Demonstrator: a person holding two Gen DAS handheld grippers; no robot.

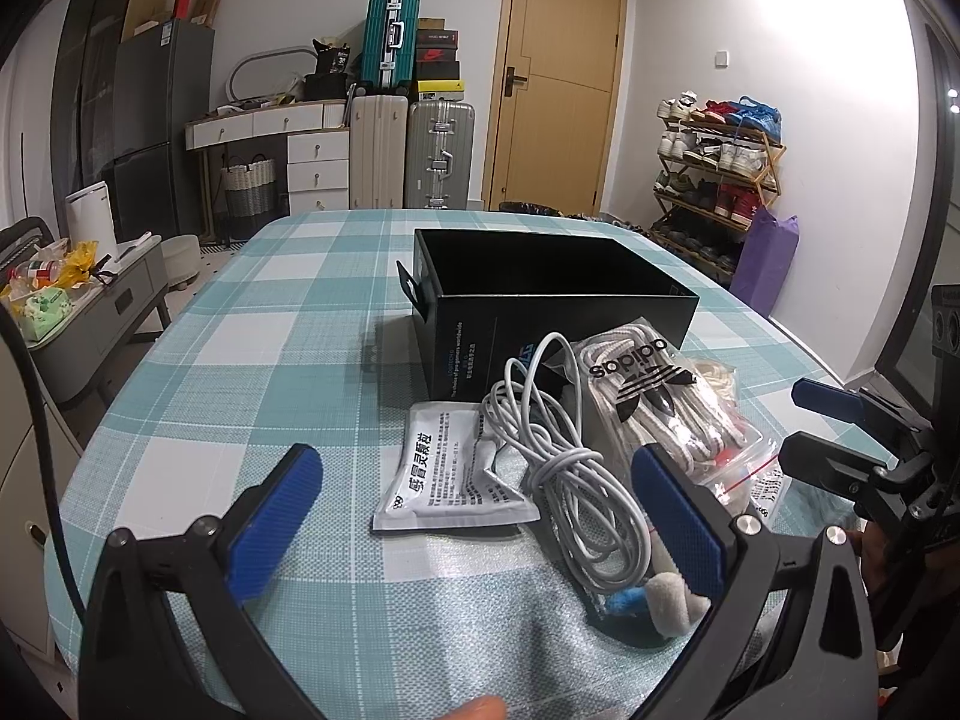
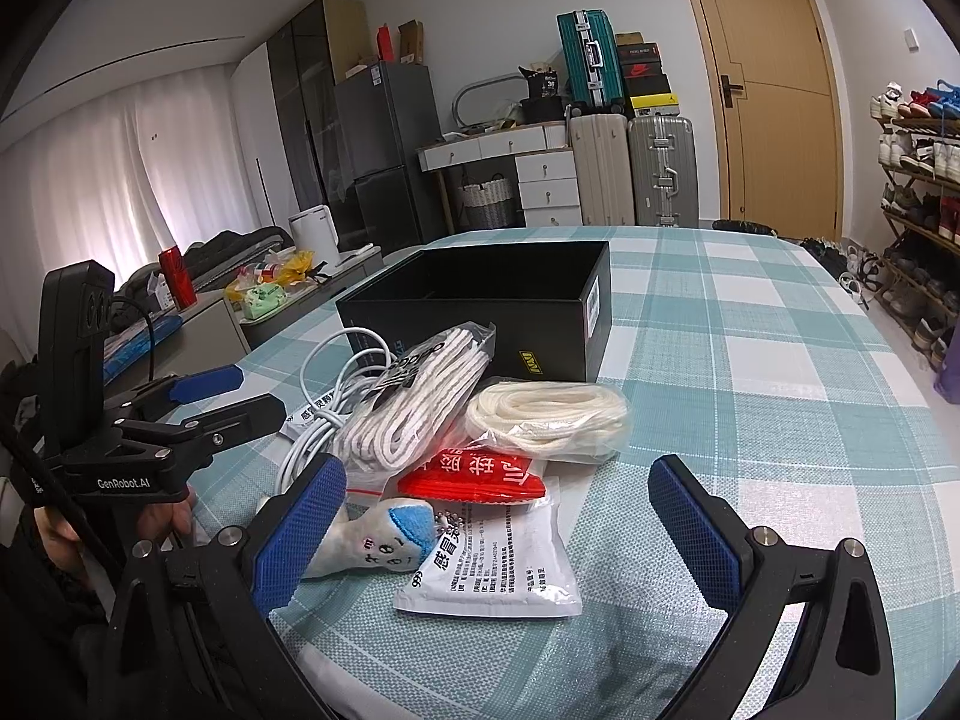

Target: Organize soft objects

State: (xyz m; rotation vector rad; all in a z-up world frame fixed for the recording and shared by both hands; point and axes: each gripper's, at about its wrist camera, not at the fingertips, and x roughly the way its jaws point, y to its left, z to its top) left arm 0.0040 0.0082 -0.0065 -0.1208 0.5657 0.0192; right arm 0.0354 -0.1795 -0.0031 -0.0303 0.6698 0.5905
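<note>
Presently, both grippers hover above the checked tablecloth point(image 1: 252, 324) with nothing between their fingers. On the left gripper point(image 1: 477, 516) the blue pads stand wide apart over a white sachet point(image 1: 447, 471) printed in black characters and a coiled white cable point(image 1: 552, 450). The right gripper point(image 2: 498, 519) is likewise spread wide and empty — its left pad sits just in front of a small grey plush toy point(image 2: 372, 540) with a blue patch on its head.

Soft items lie in one cluster near the table edge, just in front of an open black box point(image 2: 510, 306). Nothing can be seen inside the box from either view. A clear bag of white laces point(image 2: 414, 396) with an adidas mark leans against the box's near wall and overlaps the cable. Beside it, to the right in the right wrist view, rests a bagged bundle of cream cord point(image 2: 552, 414). A red packet point(image 2: 480, 474) lies just in front of the cord bundle, partly on a second white sachet point(image 2: 498, 564), which the plush toy touches at its left edge.

Behind the table — suitcases point(image 1: 414, 144), a white drawer unit point(image 1: 315, 162), a wooden door point(image 1: 558, 78) and a shoe rack point(image 1: 717, 162). Part of a hand point(image 2: 171, 519) is visible gripping the left gripper's handle.
</note>
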